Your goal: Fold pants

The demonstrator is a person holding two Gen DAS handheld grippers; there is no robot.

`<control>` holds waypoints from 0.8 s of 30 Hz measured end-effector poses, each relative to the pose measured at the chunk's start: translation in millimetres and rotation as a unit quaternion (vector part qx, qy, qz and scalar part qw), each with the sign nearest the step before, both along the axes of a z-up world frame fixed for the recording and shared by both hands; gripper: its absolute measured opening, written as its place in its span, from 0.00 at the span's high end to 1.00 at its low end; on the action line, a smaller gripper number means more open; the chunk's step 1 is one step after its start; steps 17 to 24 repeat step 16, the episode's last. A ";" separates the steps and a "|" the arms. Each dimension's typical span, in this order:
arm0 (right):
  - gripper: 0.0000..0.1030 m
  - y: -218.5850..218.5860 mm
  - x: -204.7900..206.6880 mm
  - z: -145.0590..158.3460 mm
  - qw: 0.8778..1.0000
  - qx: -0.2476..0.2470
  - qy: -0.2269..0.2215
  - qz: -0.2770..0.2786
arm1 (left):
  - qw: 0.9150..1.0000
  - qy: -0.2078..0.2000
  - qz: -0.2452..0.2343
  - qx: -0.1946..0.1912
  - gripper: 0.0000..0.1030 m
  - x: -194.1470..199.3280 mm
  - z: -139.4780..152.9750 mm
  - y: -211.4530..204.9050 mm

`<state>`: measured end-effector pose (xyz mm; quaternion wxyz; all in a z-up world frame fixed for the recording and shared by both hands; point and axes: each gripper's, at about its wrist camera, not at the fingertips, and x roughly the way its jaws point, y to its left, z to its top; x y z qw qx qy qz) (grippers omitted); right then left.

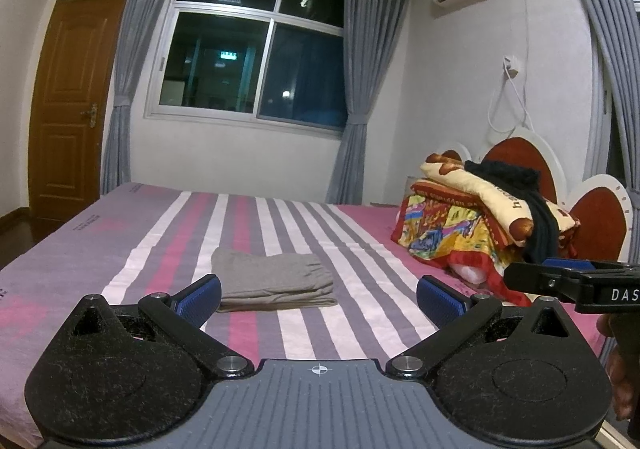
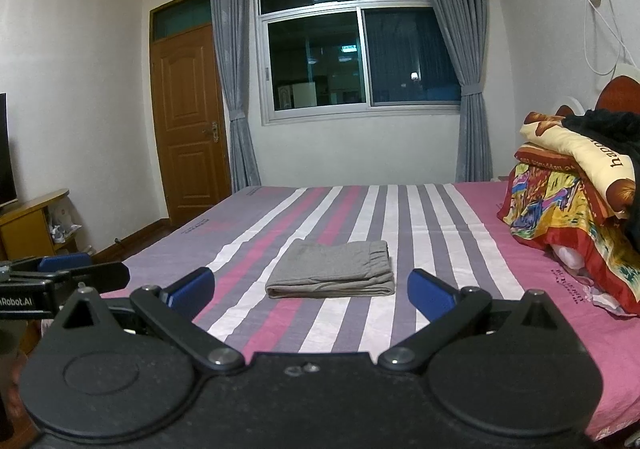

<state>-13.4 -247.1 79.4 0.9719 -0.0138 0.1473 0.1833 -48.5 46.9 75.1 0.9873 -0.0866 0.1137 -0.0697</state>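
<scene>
Grey pants (image 1: 276,281) lie folded into a flat rectangle on the striped bed sheet (image 1: 352,249). They also show in the right wrist view (image 2: 334,269). My left gripper (image 1: 318,295) is open and empty, held above the near side of the bed, short of the pants. My right gripper (image 2: 312,289) is open and empty too, at about the same distance from the pants. The right gripper shows at the right edge of the left wrist view (image 1: 576,281). The left gripper shows at the left edge of the right wrist view (image 2: 64,277).
A pile of colourful bedding (image 1: 480,217) with a black garment (image 1: 536,209) sits at the head of the bed, by the red headboard (image 1: 596,221). A window (image 1: 248,49), grey curtains and a wooden door (image 2: 188,125) lie beyond the bed. A wooden cabinet (image 2: 28,221) stands at left.
</scene>
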 end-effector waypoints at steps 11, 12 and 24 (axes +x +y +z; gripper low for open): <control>0.00 1.5 -0.1 -2.7 1.000 -0.002 -0.001 -0.001 | 1.000 -0.008 -0.015 0.019 0.00 -2.5 0.9 -3.3; 0.00 1.6 0.0 -2.6 1.000 -0.002 -0.001 -0.001 | 1.000 -0.010 -0.019 0.018 0.00 -2.7 1.3 -3.2; 0.00 1.3 -0.2 -3.1 1.000 -0.002 -0.002 0.000 | 0.999 -0.014 -0.017 0.025 0.00 -4.4 2.5 -5.5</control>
